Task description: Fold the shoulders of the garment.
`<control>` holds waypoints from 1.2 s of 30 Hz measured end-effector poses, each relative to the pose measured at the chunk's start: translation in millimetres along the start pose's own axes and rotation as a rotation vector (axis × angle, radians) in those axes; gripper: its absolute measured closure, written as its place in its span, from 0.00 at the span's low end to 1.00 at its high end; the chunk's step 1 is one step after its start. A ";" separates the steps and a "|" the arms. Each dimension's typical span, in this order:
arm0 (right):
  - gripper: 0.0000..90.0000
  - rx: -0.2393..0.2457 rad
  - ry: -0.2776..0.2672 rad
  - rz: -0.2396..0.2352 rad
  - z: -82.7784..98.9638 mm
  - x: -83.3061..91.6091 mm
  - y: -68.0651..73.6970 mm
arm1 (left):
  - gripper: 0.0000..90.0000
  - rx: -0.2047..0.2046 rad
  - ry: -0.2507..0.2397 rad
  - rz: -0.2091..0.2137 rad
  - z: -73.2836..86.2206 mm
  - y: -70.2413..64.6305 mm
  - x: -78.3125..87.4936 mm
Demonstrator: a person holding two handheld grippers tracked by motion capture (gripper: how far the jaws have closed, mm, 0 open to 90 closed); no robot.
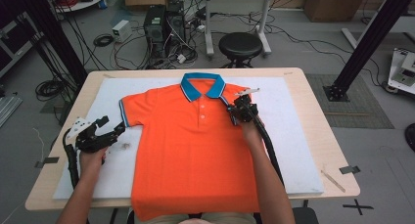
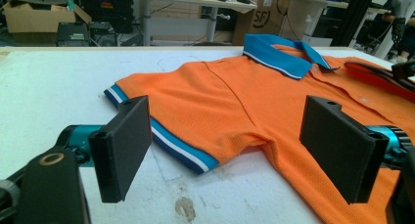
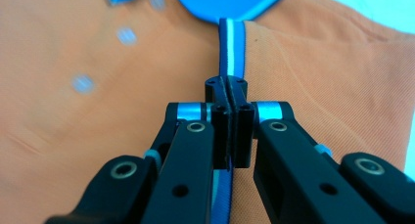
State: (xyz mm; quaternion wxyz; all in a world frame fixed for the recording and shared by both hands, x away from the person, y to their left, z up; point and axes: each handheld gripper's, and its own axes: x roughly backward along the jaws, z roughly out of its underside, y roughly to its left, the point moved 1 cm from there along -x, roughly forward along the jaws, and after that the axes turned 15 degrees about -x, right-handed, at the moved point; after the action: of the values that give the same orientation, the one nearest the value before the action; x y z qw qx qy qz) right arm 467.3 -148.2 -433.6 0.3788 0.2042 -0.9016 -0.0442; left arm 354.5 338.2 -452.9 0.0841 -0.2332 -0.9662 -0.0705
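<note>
An orange polo shirt point(image 1: 191, 145) with a blue collar point(image 1: 202, 84) lies flat, front up, on a white mat point(image 1: 293, 150). My right gripper point(image 1: 242, 109) sits at the shirt's right shoulder, just below the collar. In the right gripper view its jaws point(image 3: 226, 87) are shut on the blue-and-white striped sleeve cuff point(image 3: 231, 48), which is folded in over the orange chest point(image 3: 333, 77). My left gripper point(image 1: 110, 131) rests on the mat beside the left sleeve point(image 1: 128, 109). It stands wide open point(image 2: 225, 145), with the striped left cuff point(image 2: 171, 145) lying ahead between the pads, untouched.
The mat covers most of a wooden table point(image 1: 323, 136). A small brown stain point(image 2: 185, 208) marks the mat near my left gripper. The shirt's hem hangs over the table's near edge. A black stool point(image 1: 240, 45), computers and cables stand on the floor beyond.
</note>
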 end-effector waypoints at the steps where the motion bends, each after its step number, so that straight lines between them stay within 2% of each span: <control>1: 1.00 -0.012 -0.006 -0.023 -1.1 1.1 -0.2 | 0.22 0.000 0.000 -0.001 0.0 0.0 -0.1; 3: 0.99 -0.015 0.002 -0.046 -1.4 1.2 -0.4 | 0.22 0.000 -0.001 -0.001 0.0 -0.2 -0.1; 4: 0.89 -0.020 0.010 -0.042 -1.1 1.3 -0.8 | 0.22 0.000 -0.001 -0.001 0.0 -0.2 -0.1; 5: 0.72 -0.034 0.002 -0.036 -1.1 1.8 -2.0 | 0.22 0.000 0.000 -0.001 0.0 -0.1 -0.1; 6: 0.68 -0.048 -0.003 -0.029 -1.5 3.1 -3.5 | 0.22 0.002 0.000 -0.001 0.1 0.1 0.0; 8: 0.60 -0.072 -0.046 -0.024 -1.6 10.8 -9.0 | 0.22 0.002 -0.001 0.000 0.1 0.1 0.1; 9: 0.60 -0.083 -0.070 -0.014 -1.0 15.8 -12.3 | 0.22 0.002 -0.001 0.000 0.1 0.1 0.1; 10: 0.60 -0.083 -0.070 -0.014 -1.0 15.8 -12.3 | 0.22 0.000 -0.001 0.000 0.0 -0.2 0.0; 11: 0.63 -0.077 -0.099 0.004 1.7 26.9 -20.4 | 0.22 -0.006 0.002 0.000 -0.1 -0.4 0.0; 12: 0.63 -0.077 -0.099 0.004 1.7 26.9 -20.4 | 0.22 -0.006 0.002 0.000 -0.1 -0.4 0.0; 13: 0.62 -0.078 -0.123 0.021 7.2 36.3 -28.7 | 0.22 -0.008 0.003 -0.003 -0.2 -0.6 0.0; 17: 0.49 -0.081 -0.160 0.030 18.1 51.6 -41.4 | 0.22 -0.004 0.018 -0.010 -1.5 -0.4 -1.5; 19: 0.39 -0.075 -0.176 0.038 23.4 59.2 -47.4 | 0.22 0.019 0.028 -0.006 -6.6 1.8 -4.5; 23: 0.23 -0.073 -0.188 0.041 34.1 73.9 -57.8 | 0.22 -0.010 0.031 -0.001 -23.8 5.5 -9.7; 26: 0.23 -0.050 -0.190 0.054 43.1 84.5 -63.6 | 0.22 -0.020 0.027 0.003 -31.8 9.4 -14.4; 27: 0.23 -0.046 -0.189 0.053 47.4 88.6 -66.5 | 0.22 -0.018 0.043 0.020 -39.3 15.2 -20.7; 29: 0.23 -0.047 -0.193 0.051 54.0 94.0 -71.7 | 0.22 -0.014 0.051 0.028 -45.4 20.7 -27.3; 32: 0.23 -0.063 -0.189 0.043 60.1 99.3 -79.0 | 0.22 -0.009 0.065 0.033 -50.1 25.6 -34.0; 33: 0.23 -0.075 -0.189 0.040 61.8 101.4 -81.7 | 0.22 0.013 0.077 0.059 -54.4 29.6 -42.0; 35: 0.23 -0.088 -0.189 0.021 63.7 104.3 -85.6 | 0.22 0.003 0.077 0.065 -55.7 31.1 -46.7; 36: 0.23 -0.093 -0.190 0.018 64.3 105.3 -86.4 | 0.22 0.005 0.108 0.064 -55.7 32.9 -50.9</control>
State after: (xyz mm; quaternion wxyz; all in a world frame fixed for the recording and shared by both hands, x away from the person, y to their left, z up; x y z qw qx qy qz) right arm 384.9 -274.2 -429.4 0.3012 0.1733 -0.9321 -0.1018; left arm 421.6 335.2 -405.3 0.1388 -0.2594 -0.9526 -0.0777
